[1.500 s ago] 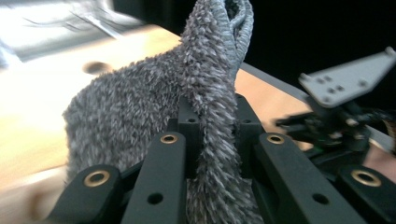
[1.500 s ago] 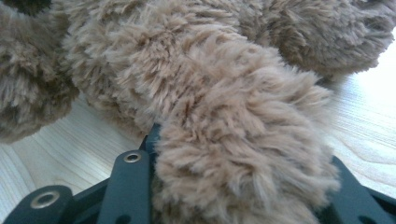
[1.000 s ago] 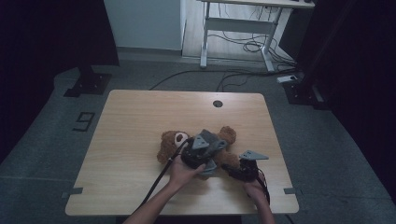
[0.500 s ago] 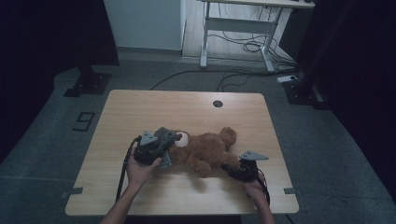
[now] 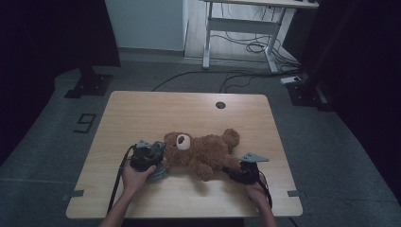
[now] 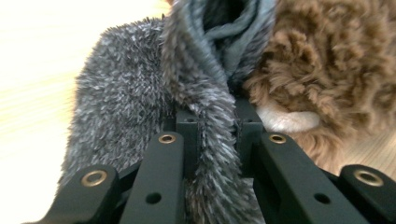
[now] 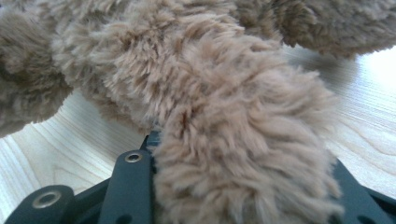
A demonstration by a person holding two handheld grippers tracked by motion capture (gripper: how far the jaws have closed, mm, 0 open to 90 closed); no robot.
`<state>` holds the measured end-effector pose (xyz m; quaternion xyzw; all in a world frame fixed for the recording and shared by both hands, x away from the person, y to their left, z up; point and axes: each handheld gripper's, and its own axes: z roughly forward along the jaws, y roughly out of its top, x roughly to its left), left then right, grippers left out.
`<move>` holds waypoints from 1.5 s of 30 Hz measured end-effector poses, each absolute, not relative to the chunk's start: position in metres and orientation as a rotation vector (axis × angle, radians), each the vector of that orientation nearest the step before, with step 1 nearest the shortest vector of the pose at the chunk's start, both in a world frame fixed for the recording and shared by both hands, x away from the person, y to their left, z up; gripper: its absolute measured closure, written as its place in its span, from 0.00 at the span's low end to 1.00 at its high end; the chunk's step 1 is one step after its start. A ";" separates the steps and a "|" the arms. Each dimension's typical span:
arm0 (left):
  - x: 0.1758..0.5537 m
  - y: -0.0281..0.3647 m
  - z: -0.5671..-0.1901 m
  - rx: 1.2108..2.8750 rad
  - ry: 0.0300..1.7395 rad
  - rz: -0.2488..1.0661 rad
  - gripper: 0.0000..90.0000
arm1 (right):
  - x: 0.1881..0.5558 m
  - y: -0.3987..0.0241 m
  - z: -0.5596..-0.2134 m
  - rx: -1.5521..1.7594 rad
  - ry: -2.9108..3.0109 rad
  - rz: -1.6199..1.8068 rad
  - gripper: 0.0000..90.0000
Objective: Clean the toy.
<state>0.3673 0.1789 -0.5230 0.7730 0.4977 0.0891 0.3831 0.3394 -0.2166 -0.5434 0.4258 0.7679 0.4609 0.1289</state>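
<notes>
A brown teddy bear (image 5: pixel 203 151) lies on its back on the wooden table (image 5: pixel 142 113), head to the left. My left gripper (image 5: pixel 158 153) sits just left of the head, shut on a strip of grey fuzzy cloth (image 6: pixel 121 93) that bunches against the bear's head (image 6: pixel 327 70); some of the cloth (image 5: pixel 160 174) lies under the hand. The left gripper's (image 6: pixel 217 126) jaws pinch that fabric tightly. My right gripper (image 5: pixel 231 171) is at the bear's lower right, shut on a furry leg (image 7: pixel 233 116), which hides most of its (image 7: pixel 236 158) jaws.
A round cable hole (image 5: pixel 220 105) sits near the table's far edge. Beyond it stand a white desk frame (image 5: pixel 246 28) and floor cables (image 5: pixel 246 47). A taped "9" (image 5: pixel 85 123) marks the floor at left, near a black stand base (image 5: pixel 87 85).
My left gripper has moved left from over the bear's belly to beside its head, taking the grey cloth along and lowering to the table. The right gripper has stayed put.
</notes>
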 end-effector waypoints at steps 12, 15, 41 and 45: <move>0.403 0.174 -0.525 1.913 1.301 0.216 0.86 | 0.362 -0.203 -0.545 1.270 2.160 1.252 0.61; 0.400 0.176 -0.523 1.927 1.291 0.231 0.86 | 0.364 -0.204 -0.546 1.283 2.141 1.251 0.57; 0.329 0.255 -0.522 2.088 1.325 0.477 0.41 | 0.329 -0.234 -0.538 1.371 2.002 1.317 0.29; 0.324 0.258 -0.498 2.002 1.252 0.505 0.30 | 0.329 -0.235 -0.538 1.361 1.996 1.325 0.29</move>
